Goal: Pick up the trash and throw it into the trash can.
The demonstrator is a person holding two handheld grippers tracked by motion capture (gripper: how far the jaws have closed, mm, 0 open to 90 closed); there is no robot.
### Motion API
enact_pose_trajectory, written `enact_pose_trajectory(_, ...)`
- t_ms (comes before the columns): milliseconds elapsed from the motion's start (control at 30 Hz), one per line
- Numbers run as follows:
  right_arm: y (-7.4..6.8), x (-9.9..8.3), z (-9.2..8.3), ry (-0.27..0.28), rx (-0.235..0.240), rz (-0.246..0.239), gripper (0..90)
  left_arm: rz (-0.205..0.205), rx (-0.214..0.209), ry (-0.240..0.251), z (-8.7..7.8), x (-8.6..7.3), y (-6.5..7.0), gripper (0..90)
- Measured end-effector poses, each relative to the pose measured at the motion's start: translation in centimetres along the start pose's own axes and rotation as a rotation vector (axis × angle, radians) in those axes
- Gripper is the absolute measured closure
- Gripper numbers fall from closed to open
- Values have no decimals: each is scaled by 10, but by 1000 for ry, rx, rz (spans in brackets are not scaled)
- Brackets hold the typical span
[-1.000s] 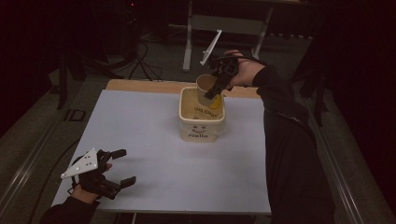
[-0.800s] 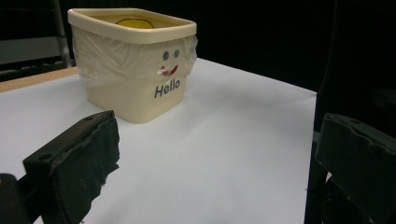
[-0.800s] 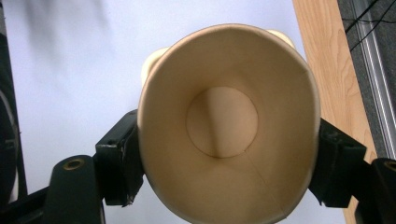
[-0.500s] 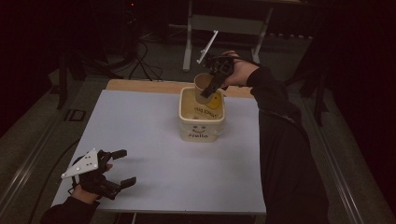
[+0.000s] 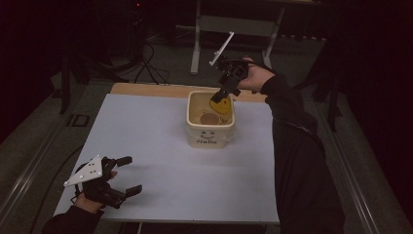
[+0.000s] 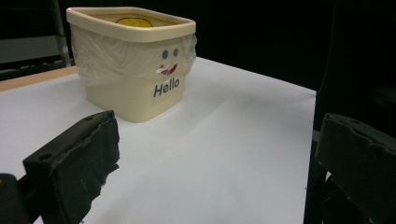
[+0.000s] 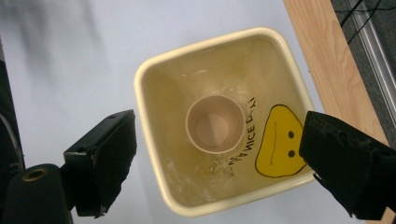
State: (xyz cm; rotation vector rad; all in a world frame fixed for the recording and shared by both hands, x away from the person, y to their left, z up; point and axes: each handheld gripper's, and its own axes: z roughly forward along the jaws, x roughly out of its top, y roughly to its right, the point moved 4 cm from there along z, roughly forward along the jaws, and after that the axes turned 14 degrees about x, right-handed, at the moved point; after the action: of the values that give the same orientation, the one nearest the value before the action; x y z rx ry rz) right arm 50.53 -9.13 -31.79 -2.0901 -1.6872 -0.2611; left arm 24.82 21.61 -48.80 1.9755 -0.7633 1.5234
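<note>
Cup [image 7: 214, 123] — in bin [image 7: 159, 84], below jaws

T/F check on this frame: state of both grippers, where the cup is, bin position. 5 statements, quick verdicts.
1. The paper cup stands upright inside the bin. True.
2. The right gripper is shut on the cup. False: its jaws are spread wide above the bin and hold nothing.
3. The left gripper is open, near the table's near left corner. True.
4. The bin lies tipped on its side. False: it stands upright, its "Hello" face toward the left gripper.
5. The left gripper touches the bin. False: bare table lies between them.
</note>
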Motion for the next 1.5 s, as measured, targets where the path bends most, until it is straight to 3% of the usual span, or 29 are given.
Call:
enact_pose_trajectory(200,-15,-17,-1,70,-8,-1,111,4,4,0,-1,0,0,3)
enact_pose_trajectory(500,-42,-50,7,253,-27,6,107,3,3,-1,0,0,1,4)
enact_pose_trajectory(567,-46,-60,10,282,-55,16,106,3,4,-1,0,0,1,4)
enact_pose_trajectory(1133,-101,-129,72,383,-116,-2,106,1,6,-3,0,0,1,3)
enact_pose_trajectory(1333,-118,-147,83,472,-156,46,106,0,6,-2,0,1,1,4)
enact_pose_trajectory(1500,-129,-172,97,530,-188,116,106,-1,6,-3,0,1,1,3)
